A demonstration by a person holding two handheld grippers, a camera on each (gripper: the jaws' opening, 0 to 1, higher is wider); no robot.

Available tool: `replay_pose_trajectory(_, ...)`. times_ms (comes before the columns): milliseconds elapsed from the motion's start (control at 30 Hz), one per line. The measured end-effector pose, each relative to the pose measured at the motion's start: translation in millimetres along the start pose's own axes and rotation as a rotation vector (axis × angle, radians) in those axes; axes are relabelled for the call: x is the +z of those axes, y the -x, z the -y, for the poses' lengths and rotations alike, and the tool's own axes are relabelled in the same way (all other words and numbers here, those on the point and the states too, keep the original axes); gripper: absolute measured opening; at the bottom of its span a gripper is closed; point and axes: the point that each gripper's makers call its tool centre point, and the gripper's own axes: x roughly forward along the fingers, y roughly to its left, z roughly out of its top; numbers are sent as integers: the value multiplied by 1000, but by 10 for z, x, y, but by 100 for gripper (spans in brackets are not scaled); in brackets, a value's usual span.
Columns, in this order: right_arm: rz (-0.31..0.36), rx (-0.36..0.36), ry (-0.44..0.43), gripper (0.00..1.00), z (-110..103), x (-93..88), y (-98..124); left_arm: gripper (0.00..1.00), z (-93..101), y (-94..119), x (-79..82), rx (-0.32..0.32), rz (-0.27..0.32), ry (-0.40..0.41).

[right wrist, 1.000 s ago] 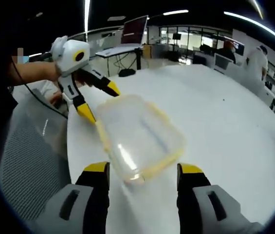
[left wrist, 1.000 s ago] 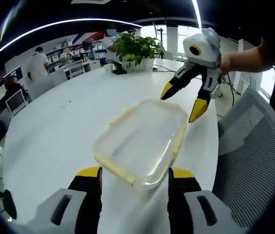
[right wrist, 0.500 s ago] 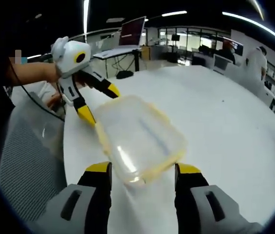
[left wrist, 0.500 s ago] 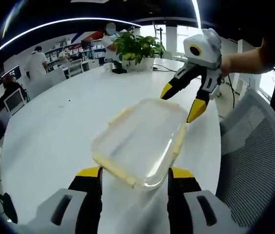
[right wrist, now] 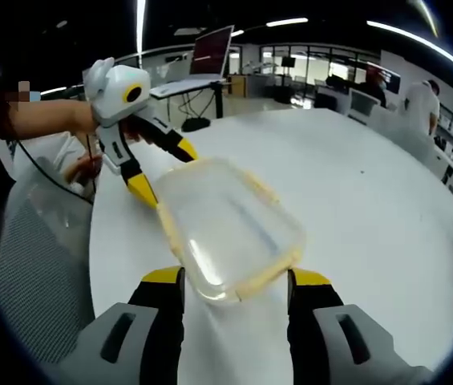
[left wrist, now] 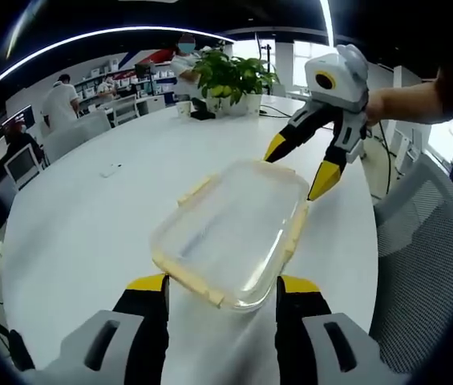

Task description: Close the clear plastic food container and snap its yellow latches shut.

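Clear plastic is forming the food container [left wrist: 230,228], which is lying on the white round table [left wrist: 82,224] with its lid on top. Yellow latches [left wrist: 188,274] are running along its edges; whether each one is snapped down I cannot tell from these pictures.

In the left gripper view, the left gripper [left wrist: 220,286] is standing at the near short end of the container. Its two yellow-tipped jaws are spread apart, one at each near corner, and they are gripping nothing. On the far side, the right gripper [left wrist: 297,170] is coming in from the right, held by a hand [left wrist: 386,103]. Its jaws are also wide apart and are pointing down at the far right corner of the container, with one tip very near the rim or touching it.

In the right gripper view, the same container [right wrist: 230,227] is sitting between the open jaws of the right gripper [right wrist: 234,279], and the left gripper [right wrist: 160,168] is reaching to the far left corner, with one tip very near the rim or touching it.

A potted plant [left wrist: 230,79] is standing at the far edge of the table, and a grey mesh chair [left wrist: 418,273] is just beside the table. People are standing in the office behind.
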Motion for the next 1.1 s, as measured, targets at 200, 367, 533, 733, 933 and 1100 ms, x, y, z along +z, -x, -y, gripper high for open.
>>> replay_pose_trajectory(200,-2,-5,0,48,83,38,-48,48,-92,-54,19,5,-11,-11)
replay_pose_trajectory(367,-8,-9,2,48,147,69,-78,48,-159,-88,43,12,-16,-9)
replay_pose_trajectory(533,-16,-14,6,48,210,90,-106,48,-195,-117,57,17,-14,4)
replay_pose_trajectory(733,-22,-16,6,48,225,94,-117,47,-222,-133,52,18,-16,14)
replay_pose_trajectory(933,-19,-17,-1,50,179,82,-111,47,-214,-116,45,21,-11,30)
replay_pose_trajectory(1100,7,-20,-15,53,86,83,-58,48,-183,-31,69,27,7,48)
